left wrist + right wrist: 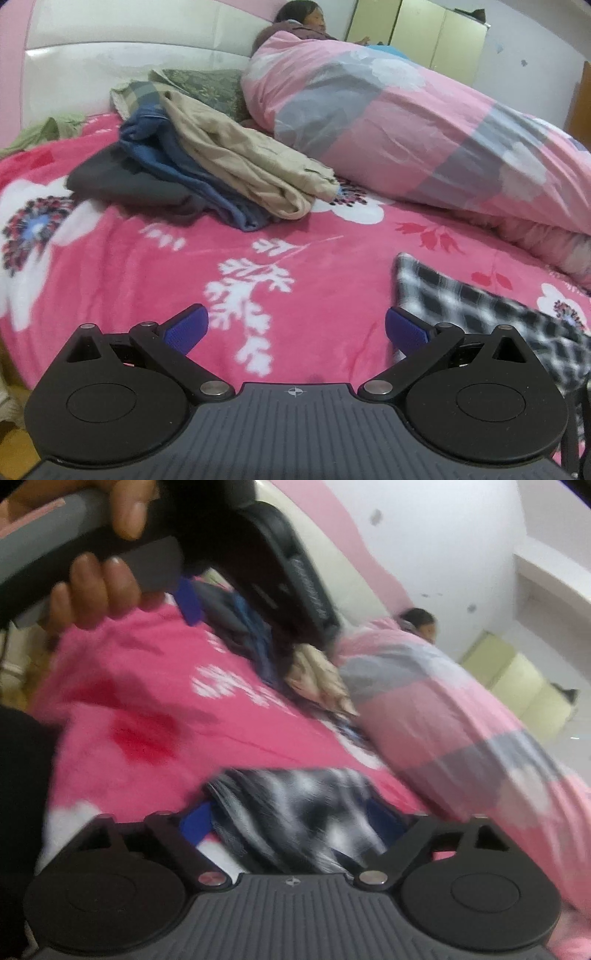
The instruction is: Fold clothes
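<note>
A black-and-white checked garment (487,317) lies on the pink flowered bedspread (147,258), just right of my left gripper (295,328). That gripper hovers open over the bedspread with nothing between its blue pads (186,328). In the blurred right wrist view the checked garment (295,819) lies bunched between the wide-set fingers of my right gripper (291,827). The blur hides whether the pads touch the cloth. A hand (99,587) holds the left gripper's handle at the upper left of that view.
A pile of beige, blue and dark grey clothes (207,166) sits further back on the bed. A person (306,18) lies under a pink and grey quilt (406,129) along the right side. The white headboard (110,55) stands behind.
</note>
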A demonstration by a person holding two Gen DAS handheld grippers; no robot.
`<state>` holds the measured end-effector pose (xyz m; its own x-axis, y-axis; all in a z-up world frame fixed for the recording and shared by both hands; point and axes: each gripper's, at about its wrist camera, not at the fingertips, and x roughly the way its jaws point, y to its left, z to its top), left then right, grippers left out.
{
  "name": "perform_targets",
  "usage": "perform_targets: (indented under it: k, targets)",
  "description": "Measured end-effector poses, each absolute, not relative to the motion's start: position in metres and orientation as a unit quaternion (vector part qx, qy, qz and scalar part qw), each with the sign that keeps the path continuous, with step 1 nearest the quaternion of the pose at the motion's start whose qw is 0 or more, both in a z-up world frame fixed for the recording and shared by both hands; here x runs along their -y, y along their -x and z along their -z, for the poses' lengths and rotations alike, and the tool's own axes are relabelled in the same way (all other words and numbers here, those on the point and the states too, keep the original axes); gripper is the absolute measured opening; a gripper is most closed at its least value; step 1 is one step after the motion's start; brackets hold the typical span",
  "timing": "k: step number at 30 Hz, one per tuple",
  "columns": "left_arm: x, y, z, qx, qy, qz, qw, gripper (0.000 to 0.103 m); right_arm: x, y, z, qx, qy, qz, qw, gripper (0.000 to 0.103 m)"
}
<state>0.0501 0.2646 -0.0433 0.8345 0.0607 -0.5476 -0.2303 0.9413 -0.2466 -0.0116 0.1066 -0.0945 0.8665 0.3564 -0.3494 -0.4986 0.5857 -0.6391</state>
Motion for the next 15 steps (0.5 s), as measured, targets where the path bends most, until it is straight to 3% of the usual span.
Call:
perform_targets:
  k: [3,7,9,10,13,15]
  targets:
    - [-0.259,-0.071,0.044,-0.276,0.162,-0.054,0.946,0.102,-0.103,0.003,0.095,-0.11,0.378,-0.227,0.891,0.075]
    - [-0.249,-0.117,0.051,-0.301,0.174,-0.002,0.938,0.097,-0.109,-0.003,0.099,-0.124,0.379,-0.22,0.89,0.054]
    - [-0.24,-0.144,0.057,-0.325,0.166,0.025,0.931,0.089,-0.112,-0.005,0.1,-0.133,0.377,-0.219,0.89,0.045]
    - [-0.234,-0.157,0.06,-0.337,0.159,0.038,0.927,0.078,-0.112,-0.005,0.1,-0.135,0.375,-0.218,0.891,0.042]
    - [-0.221,-0.193,0.071,-0.371,0.136,0.053,0.917,0.061,-0.112,-0.002,0.1,-0.134,0.371,-0.213,0.894,0.033]
    - [-0.213,-0.209,0.078,-0.382,0.116,0.042,0.916,0.056,-0.112,0.0,0.1,-0.131,0.37,-0.209,0.896,0.031]
